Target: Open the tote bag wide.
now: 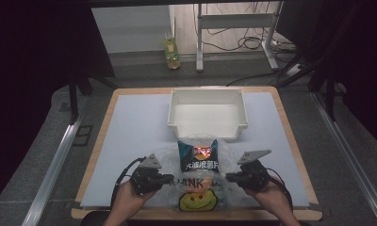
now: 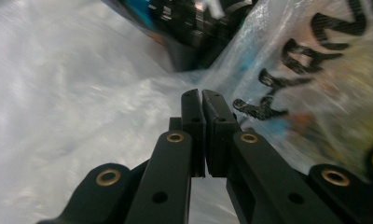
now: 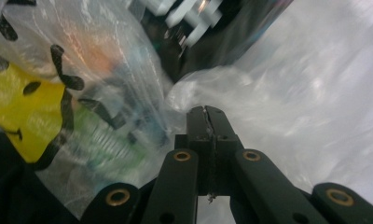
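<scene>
Clear plastic, crinkled and shiny, that's what I'm looking at near the front edge of the table [image 1: 130,101]: a thin see-through bag [image 1: 170,157] printed with black letters and a yellow smiley face [image 1: 197,201]. Poking out of its mouth is a dark blue snack packet [image 1: 198,155], its top end pointing toward the white bin [image 1: 208,114], which sits just beyond it on the pale mat. My left gripper [image 1: 170,178] is at the bag's left side and my right gripper [image 1: 229,177] at its right side, both pointing inward toward each other across the bag. In the left gripper view the left gripper's [image 2: 202,98] jaws stand pressed together with only a hairline between them, clamped on the bag's film, with the black lettering just to the right. In the right gripper view the right gripper's [image 3: 206,112] jaws are closed too, pinching a fold of the same film, the yellow face off to the left. On the floor past the table stands a yellowish bottle [image 1: 172,52], well apart from everything.
</scene>
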`<move>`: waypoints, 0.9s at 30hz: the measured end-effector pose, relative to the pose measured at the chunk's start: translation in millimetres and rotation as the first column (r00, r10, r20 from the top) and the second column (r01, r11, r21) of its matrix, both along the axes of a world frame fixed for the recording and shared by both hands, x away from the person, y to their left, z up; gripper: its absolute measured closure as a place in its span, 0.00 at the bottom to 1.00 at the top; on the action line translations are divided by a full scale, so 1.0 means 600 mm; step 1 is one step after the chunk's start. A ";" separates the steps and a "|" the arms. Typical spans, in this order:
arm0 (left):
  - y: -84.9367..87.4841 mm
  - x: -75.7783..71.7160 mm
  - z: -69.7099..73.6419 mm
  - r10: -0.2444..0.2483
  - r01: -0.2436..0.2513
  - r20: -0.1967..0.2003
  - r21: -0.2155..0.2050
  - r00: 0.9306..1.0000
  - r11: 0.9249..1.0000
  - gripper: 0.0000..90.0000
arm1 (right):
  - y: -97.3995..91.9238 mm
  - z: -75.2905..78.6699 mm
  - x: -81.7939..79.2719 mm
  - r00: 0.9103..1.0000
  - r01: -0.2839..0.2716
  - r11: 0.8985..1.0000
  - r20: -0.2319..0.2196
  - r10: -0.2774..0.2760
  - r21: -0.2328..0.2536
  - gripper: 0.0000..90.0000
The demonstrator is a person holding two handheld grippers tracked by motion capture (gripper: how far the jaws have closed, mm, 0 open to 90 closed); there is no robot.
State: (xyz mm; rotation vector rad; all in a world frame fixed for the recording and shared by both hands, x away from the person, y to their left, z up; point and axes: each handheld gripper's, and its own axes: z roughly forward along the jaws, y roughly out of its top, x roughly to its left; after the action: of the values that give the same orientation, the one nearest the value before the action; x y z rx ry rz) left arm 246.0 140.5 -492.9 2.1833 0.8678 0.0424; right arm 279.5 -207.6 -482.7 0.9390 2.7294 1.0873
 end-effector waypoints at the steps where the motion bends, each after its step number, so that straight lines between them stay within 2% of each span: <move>1: -0.001 -0.006 -0.004 -0.002 0.002 -0.007 -0.001 1.000 1.000 0.97 | -0.001 -0.004 -0.005 1.000 -0.001 1.000 -0.004 0.000 -0.008 0.99; 5: -0.003 -0.016 -0.017 -0.012 0.012 -0.030 0.006 0.999 1.000 0.98 | -0.007 -0.017 -0.022 1.000 -0.003 1.000 -0.020 0.003 -0.031 0.99; 7: -0.002 -0.016 -0.018 -0.018 0.019 -0.028 0.019 0.999 1.000 0.98 | -0.011 -0.014 -0.027 1.000 0.002 1.000 -0.014 -0.002 -0.027 0.99; 9: -0.001 -0.013 -0.008 -0.012 0.012 -0.009 0.016 1.000 1.000 0.98 | -0.012 -0.002 -0.029 1.000 0.005 1.000 0.009 -0.005 -0.019 0.99; 12: 0.002 -0.001 0.023 0.009 -0.009 0.047 0.010 0.999 1.000 0.98 | -0.009 0.033 -0.026 0.998 0.004 1.000 0.057 -0.005 0.015 0.99; 13: 0.002 0.002 0.030 0.013 -0.013 0.059 0.003 0.998 1.000 0.97 | -0.005 0.047 -0.021 0.997 0.001 1.000 0.082 -0.002 0.018 0.99; 15: 0.000 0.012 0.047 0.027 -0.026 0.091 -0.015 0.995 1.000 0.97 | 0.003 0.061 -0.010 0.994 0.004 1.000 0.105 -0.006 0.027 0.99; 17: -0.002 0.023 0.060 0.038 -0.034 0.108 -0.036 0.993 0.999 0.97 | 0.013 0.071 0.007 0.993 0.009 0.999 0.118 -0.014 0.037 0.99; 19: -0.008 0.035 0.060 0.065 -0.065 0.112 -0.001 0.992 0.998 0.97 | 0.023 0.069 0.020 0.993 0.010 0.999 0.114 -0.014 0.034 0.99; 20: -0.010 0.043 0.053 0.071 -0.074 0.105 0.017 0.992 0.997 0.97 | 0.028 0.064 0.026 0.994 0.011 1.000 0.110 -0.013 0.022 0.99; 23: -0.012 0.062 0.022 0.066 -0.067 0.037 0.035 0.997 0.997 0.98 | 0.039 0.036 0.035 0.997 0.005 1.000 0.076 -0.004 -0.012 0.99; 25: -0.013 0.060 0.009 0.051 -0.051 -0.011 0.010 0.999 0.999 0.99 | 0.039 0.023 0.031 0.999 0.002 1.000 0.052 -0.001 -0.018 0.99; 27: -0.012 0.049 0.008 0.023 -0.022 -0.021 0.019 1.000 1.000 0.99 | 0.036 0.012 0.019 0.999 -0.005 1.000 0.036 0.006 -0.026 0.99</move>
State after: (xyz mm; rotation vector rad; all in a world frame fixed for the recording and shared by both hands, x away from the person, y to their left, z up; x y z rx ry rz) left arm 275.6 133.3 -488.3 2.1948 0.9073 0.0386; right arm 290.9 -186.3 -475.6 0.8993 2.7120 1.0567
